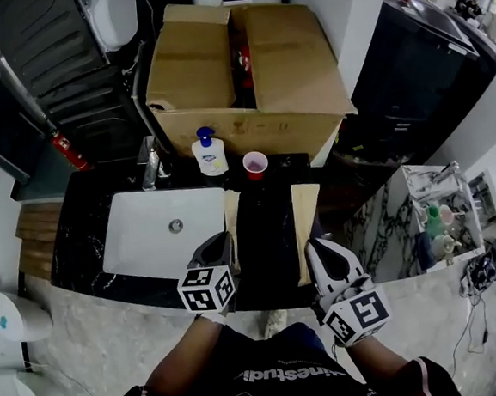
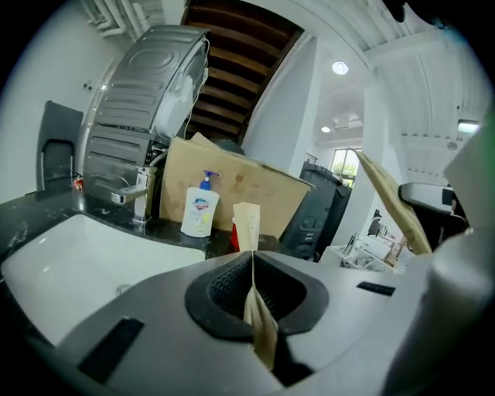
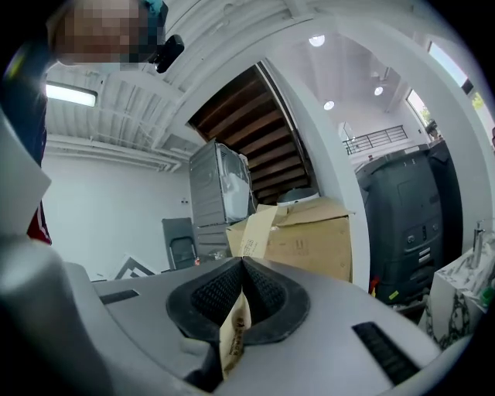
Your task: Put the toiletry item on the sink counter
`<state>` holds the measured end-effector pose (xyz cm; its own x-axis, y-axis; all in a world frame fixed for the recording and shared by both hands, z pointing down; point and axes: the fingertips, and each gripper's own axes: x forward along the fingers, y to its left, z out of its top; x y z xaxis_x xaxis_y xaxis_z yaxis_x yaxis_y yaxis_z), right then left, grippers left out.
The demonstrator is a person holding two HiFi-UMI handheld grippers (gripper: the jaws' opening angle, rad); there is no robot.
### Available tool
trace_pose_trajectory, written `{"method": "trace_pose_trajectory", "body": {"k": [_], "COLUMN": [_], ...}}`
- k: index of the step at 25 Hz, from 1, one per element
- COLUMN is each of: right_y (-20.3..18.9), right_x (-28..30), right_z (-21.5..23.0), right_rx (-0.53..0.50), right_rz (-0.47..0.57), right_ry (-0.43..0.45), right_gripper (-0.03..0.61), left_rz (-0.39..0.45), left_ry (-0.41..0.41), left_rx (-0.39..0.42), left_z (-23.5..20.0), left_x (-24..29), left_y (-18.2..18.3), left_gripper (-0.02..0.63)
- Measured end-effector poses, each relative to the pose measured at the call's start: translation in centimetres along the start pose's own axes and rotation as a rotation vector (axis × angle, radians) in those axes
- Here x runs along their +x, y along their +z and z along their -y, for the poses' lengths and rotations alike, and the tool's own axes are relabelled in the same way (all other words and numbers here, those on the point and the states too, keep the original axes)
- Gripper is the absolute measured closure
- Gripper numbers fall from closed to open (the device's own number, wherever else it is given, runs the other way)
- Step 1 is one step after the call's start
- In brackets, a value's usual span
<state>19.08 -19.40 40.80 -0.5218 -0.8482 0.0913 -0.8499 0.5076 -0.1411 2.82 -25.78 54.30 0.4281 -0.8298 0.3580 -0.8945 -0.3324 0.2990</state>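
A brown paper bag [image 1: 308, 231] hangs open between my two grippers above the black sink counter [image 1: 89, 250]. My left gripper [image 1: 221, 245] is shut on the bag's left edge [image 2: 247, 224], seen between the jaws [image 2: 253, 257] in the left gripper view. My right gripper [image 1: 320, 251] is shut on the bag's right edge [image 3: 254, 230], which sticks up from the jaws [image 3: 242, 264]. The bag's inside looks dark and I cannot see what it holds. A white pump bottle of hand soap [image 1: 210, 155] [image 2: 199, 207] stands at the back of the counter, apart from both grippers.
A white sink basin [image 1: 139, 237] with a chrome faucet [image 1: 150, 162] lies left of the bag. A red cup [image 1: 254, 164] stands beside the soap bottle. A large open cardboard box [image 1: 245, 64] sits behind the counter. A marble-patterned shelf [image 1: 423, 221] with small items stands to the right.
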Motion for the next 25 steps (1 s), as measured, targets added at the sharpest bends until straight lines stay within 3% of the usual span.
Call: {"method": "trace_pose_trajectory", "body": {"k": [5,13,25], "right_y": [-1.0,-1.5,-1.9], "right_x": [1.4,3.0,3.9], "right_z": [2.7,3.4,3.3], "right_rx": [0.035,0.059,0.061], "right_rz": [-0.029,-0.053,-0.060], "right_ry": [-0.013,-0.061,-0.093], "right_gripper": [0.540,0.540,0.540], "left_rz": [-0.115,-0.239,-0.316], "left_ry": [0.039,0.088,0.055], "left_rx": [-0.007,0.017,-0.018], "left_z": [-1.4,-4.9,-5.2], "left_x": [5.7,11.5,13.4], "left_y": [-2.5,-4.4,-5.6], "left_gripper": [0.594,0.594,0.592]}}
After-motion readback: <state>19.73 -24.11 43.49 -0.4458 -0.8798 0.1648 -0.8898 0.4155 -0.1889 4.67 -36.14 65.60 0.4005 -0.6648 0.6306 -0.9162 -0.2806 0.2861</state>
